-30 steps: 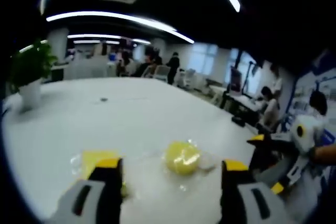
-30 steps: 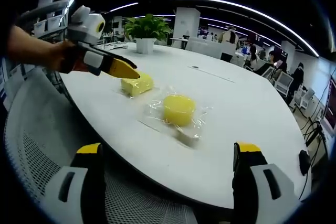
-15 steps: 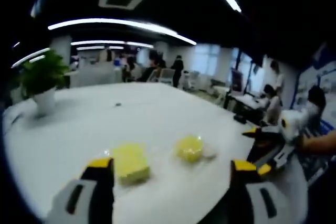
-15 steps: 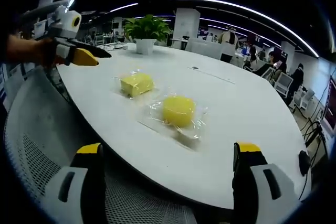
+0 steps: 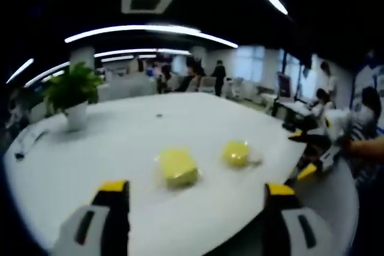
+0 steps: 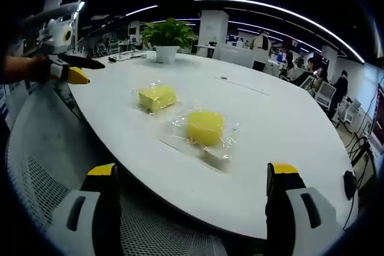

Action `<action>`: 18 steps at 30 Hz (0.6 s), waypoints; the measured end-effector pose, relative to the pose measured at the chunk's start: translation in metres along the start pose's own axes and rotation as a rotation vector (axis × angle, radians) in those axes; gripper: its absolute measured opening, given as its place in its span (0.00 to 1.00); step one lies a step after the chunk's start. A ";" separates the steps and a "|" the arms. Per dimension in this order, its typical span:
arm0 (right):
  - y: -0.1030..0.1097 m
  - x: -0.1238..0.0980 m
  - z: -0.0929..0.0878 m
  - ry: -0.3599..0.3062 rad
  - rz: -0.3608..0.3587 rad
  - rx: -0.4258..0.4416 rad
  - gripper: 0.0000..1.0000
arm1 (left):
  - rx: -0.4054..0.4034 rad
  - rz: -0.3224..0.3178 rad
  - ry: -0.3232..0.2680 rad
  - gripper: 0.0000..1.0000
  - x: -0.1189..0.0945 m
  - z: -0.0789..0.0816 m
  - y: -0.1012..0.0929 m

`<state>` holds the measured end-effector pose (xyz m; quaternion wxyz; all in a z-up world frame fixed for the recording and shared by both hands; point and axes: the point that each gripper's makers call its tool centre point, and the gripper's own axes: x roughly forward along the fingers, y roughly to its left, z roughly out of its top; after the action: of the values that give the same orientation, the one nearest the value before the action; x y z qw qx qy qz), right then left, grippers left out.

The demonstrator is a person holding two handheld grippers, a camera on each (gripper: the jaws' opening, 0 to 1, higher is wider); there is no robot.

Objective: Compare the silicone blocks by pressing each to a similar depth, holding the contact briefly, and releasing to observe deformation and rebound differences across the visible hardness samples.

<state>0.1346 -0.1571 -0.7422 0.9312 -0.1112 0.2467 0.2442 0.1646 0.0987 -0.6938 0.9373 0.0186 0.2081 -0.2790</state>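
Two yellow silicone samples in clear wrappers lie on the white table [image 6: 282, 124]. The square block [image 6: 156, 97] [image 5: 177, 167] sits nearer the left gripper, the round block [image 6: 205, 126] [image 5: 236, 153] nearer the right one. My left gripper [image 5: 196, 193] stands open, held back from the table edge, well short of the square block; it also appears at the far left of the right gripper view [image 6: 73, 71], held by a hand. My right gripper [image 6: 191, 175] is open too, low before the table edge, with nothing between its jaws. It shows at the right of the left gripper view [image 5: 309, 160].
A potted plant [image 6: 167, 37] [image 5: 73, 95] stands at the table's far side. A white mesh chair back [image 6: 42, 166] lies below the right gripper. Desks, chairs and several people fill the office behind.
My left gripper has pulled back from the square block and away from the table; the blocks look smaller in its view. The right gripper and both blocks have stayed put.
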 end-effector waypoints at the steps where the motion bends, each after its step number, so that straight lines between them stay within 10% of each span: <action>1: 0.000 0.000 0.000 0.002 0.000 0.001 0.96 | -0.005 0.006 0.004 0.98 -0.001 -0.004 0.002; 6: 0.001 0.000 -0.001 0.006 0.003 0.004 0.96 | 0.076 0.058 0.013 0.98 -0.004 -0.020 0.010; 18: -0.001 -0.001 -0.003 0.014 -0.005 0.010 0.96 | -0.017 0.037 0.005 1.00 -0.006 -0.035 0.006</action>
<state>0.1331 -0.1588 -0.7447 0.9306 -0.1086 0.2541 0.2400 0.1499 0.1120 -0.7240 0.9419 0.0152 0.2122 -0.2600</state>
